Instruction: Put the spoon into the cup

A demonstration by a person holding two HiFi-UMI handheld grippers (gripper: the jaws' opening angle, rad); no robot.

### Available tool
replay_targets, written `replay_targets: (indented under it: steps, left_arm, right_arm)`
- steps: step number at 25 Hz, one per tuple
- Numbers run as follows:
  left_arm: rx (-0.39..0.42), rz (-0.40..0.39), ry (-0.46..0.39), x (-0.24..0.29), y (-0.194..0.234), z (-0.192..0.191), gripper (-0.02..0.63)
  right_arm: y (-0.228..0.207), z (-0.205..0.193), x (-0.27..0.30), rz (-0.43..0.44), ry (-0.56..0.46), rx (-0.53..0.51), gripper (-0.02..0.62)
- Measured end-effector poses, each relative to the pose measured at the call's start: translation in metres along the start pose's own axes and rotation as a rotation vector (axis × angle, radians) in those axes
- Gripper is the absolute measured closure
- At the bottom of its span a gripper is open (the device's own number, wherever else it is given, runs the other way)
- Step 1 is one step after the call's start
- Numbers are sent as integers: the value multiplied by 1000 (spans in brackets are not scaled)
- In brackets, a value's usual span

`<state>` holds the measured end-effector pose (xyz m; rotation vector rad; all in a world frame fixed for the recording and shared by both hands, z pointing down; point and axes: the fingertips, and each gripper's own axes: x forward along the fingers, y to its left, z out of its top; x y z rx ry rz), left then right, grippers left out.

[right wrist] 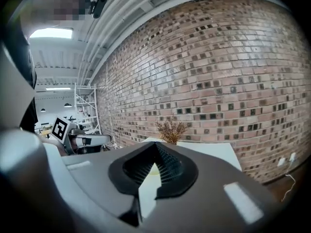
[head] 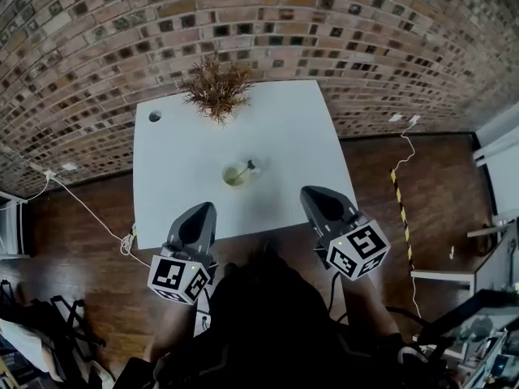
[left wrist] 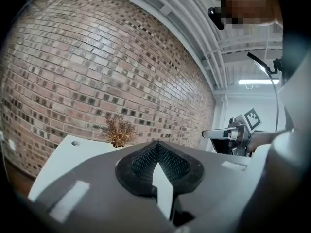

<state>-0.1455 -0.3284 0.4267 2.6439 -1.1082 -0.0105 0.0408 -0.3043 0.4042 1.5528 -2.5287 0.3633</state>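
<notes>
A small pale cup [head: 234, 174] stands in the middle of the white table [head: 186, 152], and the spoon [head: 249, 168] sits in it with its handle leaning over the right rim. My left gripper [head: 203, 210] hovers over the table's near edge, left of the cup, shut and empty. My right gripper [head: 311, 193] is at the near right corner, also shut with nothing in it. Both are well short of the cup. In the right gripper view, a sliver of the cup [right wrist: 154, 169] shows behind the closed jaws.
A dried plant [head: 216, 88] stands at the table's far edge against the brick wall. There is a round hole [head: 155, 116] in the far left corner of the table. Cables [head: 81, 209] run over the wooden floor on both sides.
</notes>
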Motion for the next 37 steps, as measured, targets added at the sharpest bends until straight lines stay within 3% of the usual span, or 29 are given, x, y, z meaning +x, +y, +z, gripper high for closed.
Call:
replay_targets:
  steps: [3, 7, 11, 15, 22, 28, 37]
  left_arm:
    - [11, -8, 1, -6, -9, -3, 612]
    - [31, 6, -20, -12, -31, 10, 612]
    - [6, 51, -46, -16, -51, 23, 612]
    - [81, 40, -32, -16, -73, 30, 612]
    - [90, -13, -38, -9, -107, 36, 612]
    - [69, -1, -46, -6, -103, 26, 612]
    - [61, 34, -63, 0, -95, 42, 611]
  right_arm:
    - [2, -7, -15, -19, -2, 3, 589]
    - [1, -1, -36, 23, -49, 50, 589]
    - [-8, 11, -54, 48, -70, -1, 589]
    - [-15, 15, -67, 59, -101, -15, 589]
    - [-27, 18, -81, 71, -116, -13, 589]
    - [-31, 22, -86, 59, -123, -16, 589]
    - [-41, 30, -71, 73, -121, -38, 589]
